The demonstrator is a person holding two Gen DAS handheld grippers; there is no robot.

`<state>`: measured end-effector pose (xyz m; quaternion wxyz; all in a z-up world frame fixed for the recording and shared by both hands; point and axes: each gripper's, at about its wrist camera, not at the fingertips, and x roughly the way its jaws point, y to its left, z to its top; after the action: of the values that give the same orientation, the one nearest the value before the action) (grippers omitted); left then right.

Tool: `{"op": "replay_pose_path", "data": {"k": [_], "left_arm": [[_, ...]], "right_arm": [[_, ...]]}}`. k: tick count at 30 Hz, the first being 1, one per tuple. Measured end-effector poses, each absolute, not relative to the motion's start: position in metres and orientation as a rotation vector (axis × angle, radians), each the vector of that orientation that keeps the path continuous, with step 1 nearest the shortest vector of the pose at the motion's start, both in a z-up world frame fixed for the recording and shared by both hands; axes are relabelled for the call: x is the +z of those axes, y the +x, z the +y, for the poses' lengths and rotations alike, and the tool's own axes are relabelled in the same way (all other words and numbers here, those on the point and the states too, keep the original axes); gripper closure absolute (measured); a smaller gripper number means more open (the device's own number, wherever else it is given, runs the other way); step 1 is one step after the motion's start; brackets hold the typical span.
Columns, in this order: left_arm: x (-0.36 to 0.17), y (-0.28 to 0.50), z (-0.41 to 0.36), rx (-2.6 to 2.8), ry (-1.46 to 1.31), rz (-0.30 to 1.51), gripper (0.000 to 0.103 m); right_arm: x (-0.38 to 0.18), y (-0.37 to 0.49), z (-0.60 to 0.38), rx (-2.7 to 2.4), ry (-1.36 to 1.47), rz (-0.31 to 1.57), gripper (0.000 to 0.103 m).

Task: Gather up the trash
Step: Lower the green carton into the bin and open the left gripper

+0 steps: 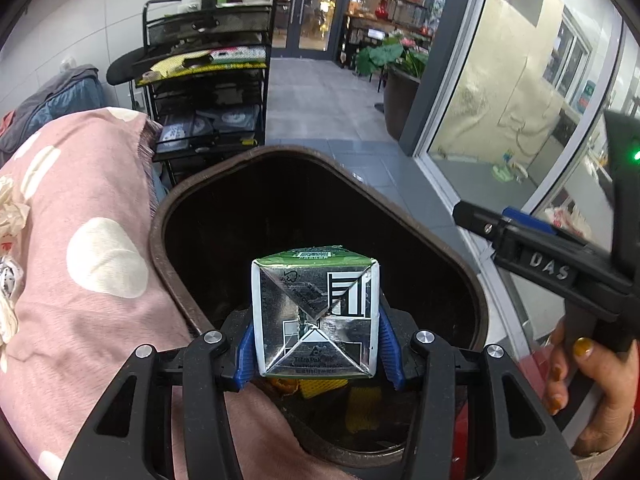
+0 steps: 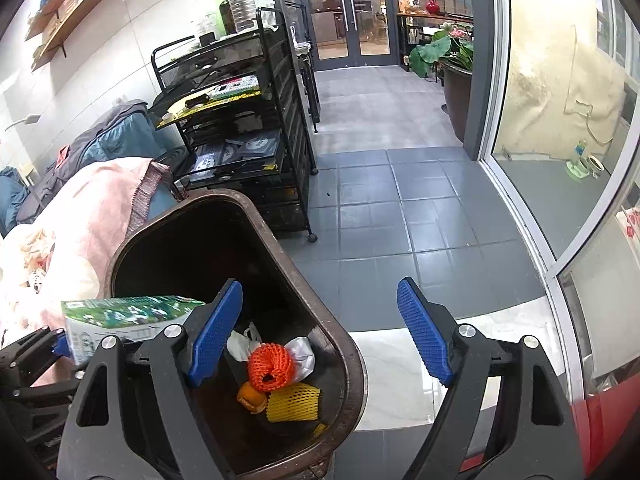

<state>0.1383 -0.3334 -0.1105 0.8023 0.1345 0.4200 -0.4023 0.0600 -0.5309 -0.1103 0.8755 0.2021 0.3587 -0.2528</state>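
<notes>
The brown trash bin (image 2: 352, 360) sits on the floor beside the pink polka-dot blanket (image 1: 80, 280). The left gripper (image 1: 316, 344) has its fingers clamped on a green drink carton (image 1: 316, 312), right over the bin opening. The right gripper (image 2: 320, 336) is wide open, holding nothing. An orange foam net (image 2: 270, 366) lies inside the bin.

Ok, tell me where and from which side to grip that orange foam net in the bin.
Take the orange foam net from above, across its rolled body. It lies on top of the other trash, beside the yellow net, deep inside the brown bin, whose walls likely block any side approach. The right gripper is open and empty; the left gripper is shut on the carton.
</notes>
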Motion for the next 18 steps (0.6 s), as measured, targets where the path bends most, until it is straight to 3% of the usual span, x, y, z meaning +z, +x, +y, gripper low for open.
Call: {"op": "replay_pose_path", "data": {"k": [7,11,18], "left_arm": [[-0.118,0.139,-0.342,-0.861,0.306,0.91,0.053],[-0.118,0.135,-0.342,-0.843,0.332,0.893,0.034],[-0.104,0.124,-0.335,-0.832,0.348,0.821,0.022]], "right_arm": [[-0.113,0.06,-0.531,-0.525,0.428,0.756,0.024],[-0.114,0.06,-0.533,-0.529,0.432,0.757,0.024],[-0.112,0.059,-0.532,-0.527,0.431,0.75,0.024]]}}
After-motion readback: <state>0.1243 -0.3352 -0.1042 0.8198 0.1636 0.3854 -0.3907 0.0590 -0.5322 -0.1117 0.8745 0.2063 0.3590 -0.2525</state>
